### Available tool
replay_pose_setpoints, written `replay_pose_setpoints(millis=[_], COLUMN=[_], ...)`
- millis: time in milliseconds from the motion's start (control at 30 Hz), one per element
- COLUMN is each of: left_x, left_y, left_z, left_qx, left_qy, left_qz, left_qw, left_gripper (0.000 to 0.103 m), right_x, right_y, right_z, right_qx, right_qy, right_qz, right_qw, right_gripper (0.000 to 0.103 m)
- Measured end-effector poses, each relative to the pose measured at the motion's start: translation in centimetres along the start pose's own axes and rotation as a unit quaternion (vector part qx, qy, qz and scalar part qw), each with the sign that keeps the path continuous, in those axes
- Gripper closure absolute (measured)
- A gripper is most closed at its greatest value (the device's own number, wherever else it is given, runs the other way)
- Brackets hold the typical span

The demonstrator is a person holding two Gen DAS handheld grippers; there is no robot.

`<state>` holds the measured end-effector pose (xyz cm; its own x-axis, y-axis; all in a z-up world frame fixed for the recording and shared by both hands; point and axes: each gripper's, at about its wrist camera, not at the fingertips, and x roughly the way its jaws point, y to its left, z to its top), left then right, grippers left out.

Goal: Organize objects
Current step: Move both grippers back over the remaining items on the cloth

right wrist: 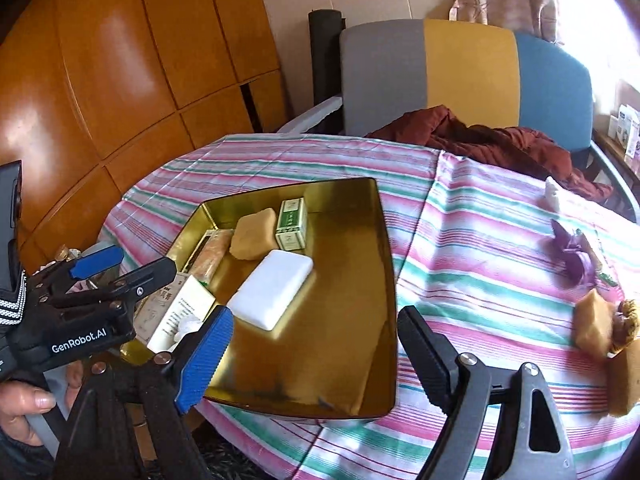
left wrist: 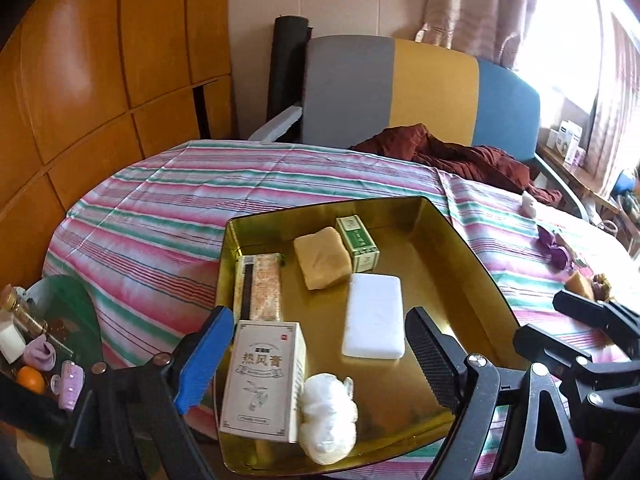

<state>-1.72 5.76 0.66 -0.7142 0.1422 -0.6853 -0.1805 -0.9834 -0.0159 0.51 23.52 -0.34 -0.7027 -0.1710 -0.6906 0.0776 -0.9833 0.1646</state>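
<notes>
Both jaws stand spread, gripping nothing: left gripper [left wrist: 320, 356] over the gold tray's [left wrist: 472, 280] near end, straddling a grey carton [left wrist: 262, 380] and white wad [left wrist: 328, 416]. Beyond lie a white block [left wrist: 374, 316], tan block [left wrist: 322, 258] and green box [left wrist: 358, 244]. Right gripper [right wrist: 316, 356] hangs above the tray's bare side, on the striped bench [right wrist: 460, 240].

You face orange wood panelling [left wrist: 100, 80], a grey-yellow-blue chair back [left wrist: 420, 88] — curtained window [left wrist: 560, 40] glaring bright at right.

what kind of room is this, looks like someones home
Probably a lived-in home room: a table under a striped cloth, a wooden wardrobe wall, curtains by a bright window.
</notes>
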Motion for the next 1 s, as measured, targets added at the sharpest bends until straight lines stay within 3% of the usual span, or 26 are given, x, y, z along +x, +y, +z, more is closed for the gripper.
replay_pose_setpoints(millis=[600, 1000], left_x=[0.4, 1.2], left_y=[-4.0, -8.1], left_z=[-0.6, -0.8], left_qx=[0.044, 0.090], left_qy=[0.018, 0.033], left_qz=[-0.028, -0.074], left_qw=[0.9985, 0.9927], left_gripper=[0.013, 0.011], right_x=[-1.2, -3.2], right_y=[-3.9, -13.4], right_z=[-1.0, -3.2], right_qx=[0.018, 0.106], right_qy=[-0.006, 0.028], right_qz=[-0.054, -0.133], right_qw=[0.998, 0.985], right_gripper=[0.017, 0.014])
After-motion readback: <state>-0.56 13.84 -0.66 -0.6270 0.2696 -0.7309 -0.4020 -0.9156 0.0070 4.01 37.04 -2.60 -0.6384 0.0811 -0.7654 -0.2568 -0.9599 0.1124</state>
